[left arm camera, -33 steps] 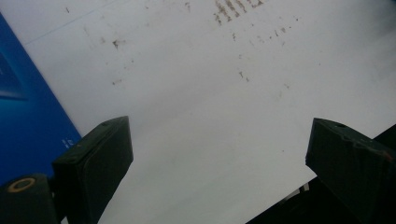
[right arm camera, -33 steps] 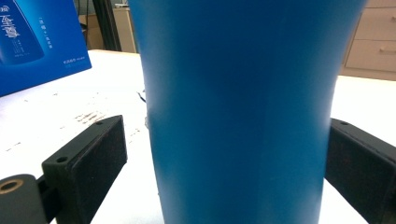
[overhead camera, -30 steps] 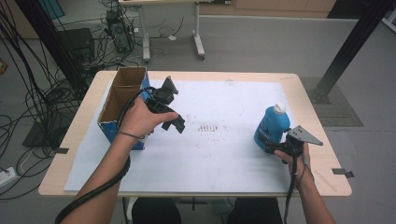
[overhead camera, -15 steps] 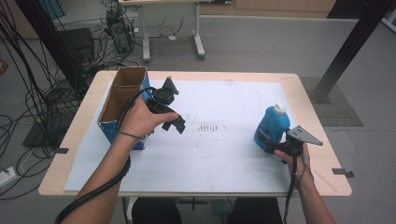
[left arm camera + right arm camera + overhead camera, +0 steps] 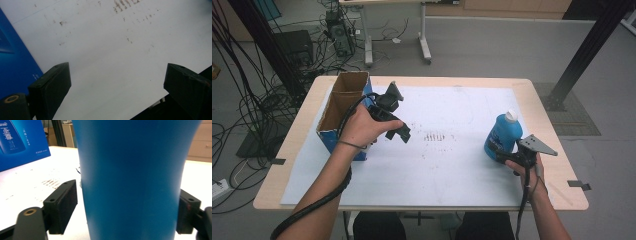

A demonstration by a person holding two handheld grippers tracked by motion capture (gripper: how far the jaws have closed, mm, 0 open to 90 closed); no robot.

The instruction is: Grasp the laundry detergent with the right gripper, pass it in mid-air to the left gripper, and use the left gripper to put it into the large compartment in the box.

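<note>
A blue bottle [image 5: 502,132] with a white cap stands upright on the white sheet near the table's right edge. My right gripper [image 5: 495,148] reaches it low from the near side. Its jaws have just been closing with the bottle [image 5: 130,170] between them. The pads stand right at its sides, and a thin strip of table shows beside the left pad [image 5: 68,202]. My left gripper [image 5: 398,131] is held above the sheet beside the box, open. Nothing is between its jaws [image 5: 117,87], which point down at stained paper.
An open cardboard box [image 5: 343,102] with blue printed sides [image 5: 15,65] [image 5: 22,140] stands at the table's left. The white sheet [image 5: 447,165] covers most of the tabletop and has brown marks in the middle. Cables, a desk and a black post lie beyond the table.
</note>
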